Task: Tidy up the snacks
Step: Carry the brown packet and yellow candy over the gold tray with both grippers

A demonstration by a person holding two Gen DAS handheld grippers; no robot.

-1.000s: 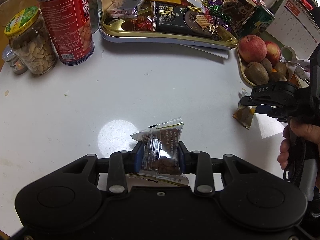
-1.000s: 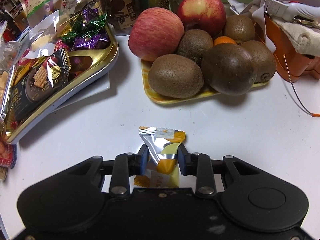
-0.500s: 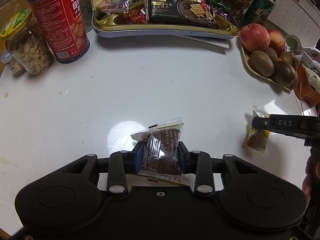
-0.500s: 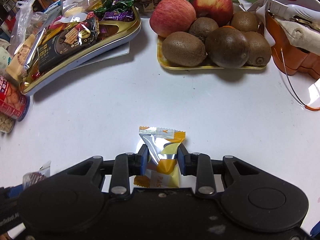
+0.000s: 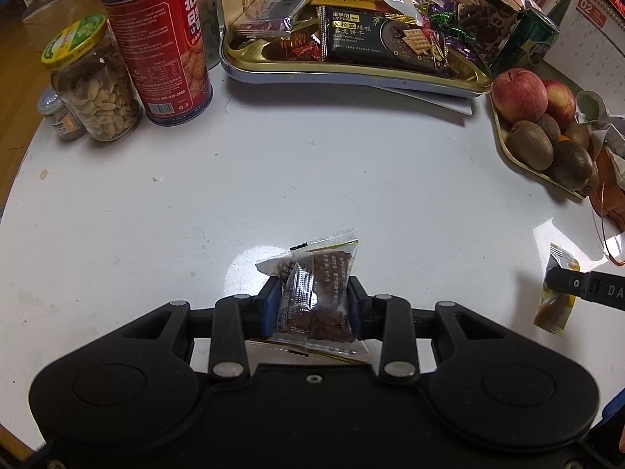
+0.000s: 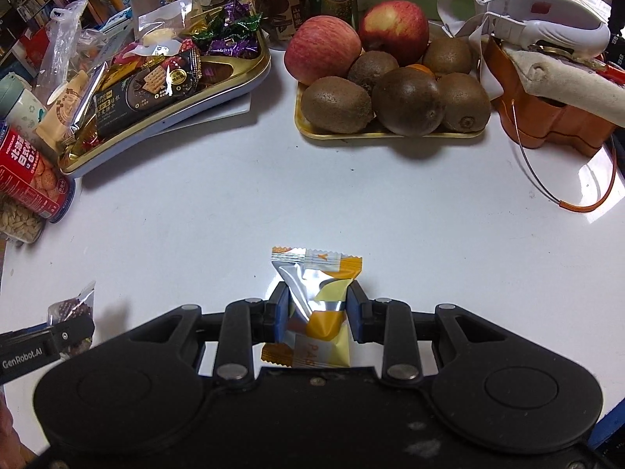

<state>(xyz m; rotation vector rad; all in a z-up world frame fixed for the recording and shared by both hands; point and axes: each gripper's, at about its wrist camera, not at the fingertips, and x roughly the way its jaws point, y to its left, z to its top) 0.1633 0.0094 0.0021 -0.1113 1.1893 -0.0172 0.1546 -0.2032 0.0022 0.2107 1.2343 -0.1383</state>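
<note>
My left gripper (image 5: 313,305) is shut on a clear packet of brown snack (image 5: 317,293), held above the white table (image 5: 312,179). In the right wrist view my right gripper (image 6: 317,308) is shut on a silver and orange sachet (image 6: 318,301), also off the table. That sachet (image 5: 556,293) shows at the right edge of the left view, and the brown packet (image 6: 72,312) at the left edge of the right view. The gold snack tray (image 5: 351,66) (image 6: 218,74) stands at the back, filled with wrapped snacks and a black cracker pack (image 5: 375,39).
A red biscuit tin (image 5: 156,39) and a jar of nuts (image 5: 93,82) stand at the back left. A yellow tray with apples and kiwis (image 6: 390,78) sits at the back right, with an orange holder (image 6: 554,117) and its wire beside it.
My right gripper with the sachet has drawn back from the fruit tray and risen, so more of the table shows. The left gripper keeps its packet and has tilted slightly.
</note>
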